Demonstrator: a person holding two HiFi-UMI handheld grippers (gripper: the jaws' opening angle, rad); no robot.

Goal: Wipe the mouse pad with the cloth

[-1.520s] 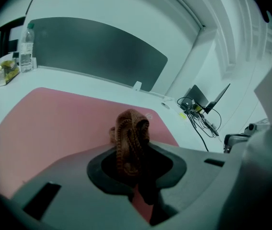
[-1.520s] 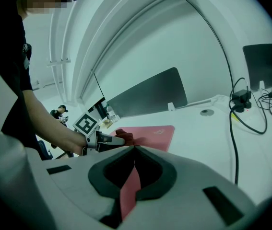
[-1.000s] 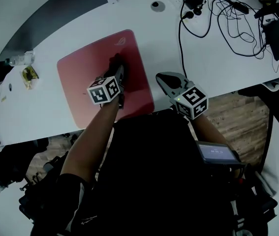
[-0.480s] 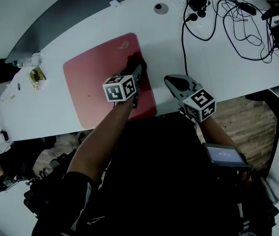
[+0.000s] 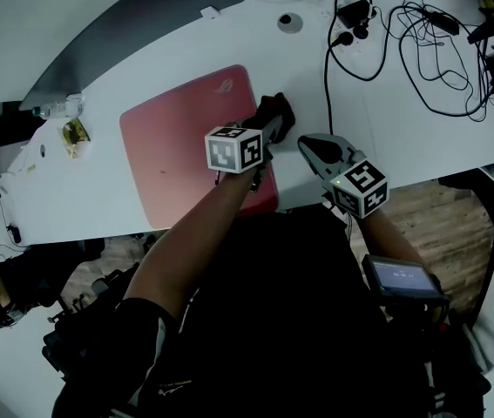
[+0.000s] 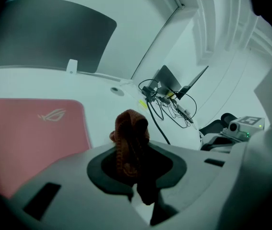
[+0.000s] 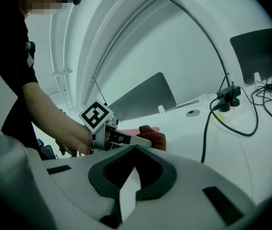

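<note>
The red mouse pad [image 5: 186,146] lies on the white table [image 5: 403,120], in front of me and to the left. My left gripper [image 5: 272,127] is shut on a dark brown cloth [image 5: 279,110], which is at the pad's right edge, over the white table top. In the left gripper view the cloth [image 6: 130,137] stands bunched up between the jaws, with the pad [image 6: 28,133] to its left. My right gripper [image 5: 314,149] hovers just to the right, shut on nothing. In the right gripper view, the left gripper [image 7: 136,140] and the cloth [image 7: 158,138] are straight ahead.
Black cables [image 5: 421,46] and a power plug [image 5: 355,10] sprawl over the table's far right. A round grommet [image 5: 289,23] sits behind the pad. A small yellowish object [image 5: 77,131] lies at the table's left end. The table's near edge runs just below both grippers.
My left gripper has carried the cloth to the right across the pad, from its middle to past its right edge. The right gripper has hardly moved.
</note>
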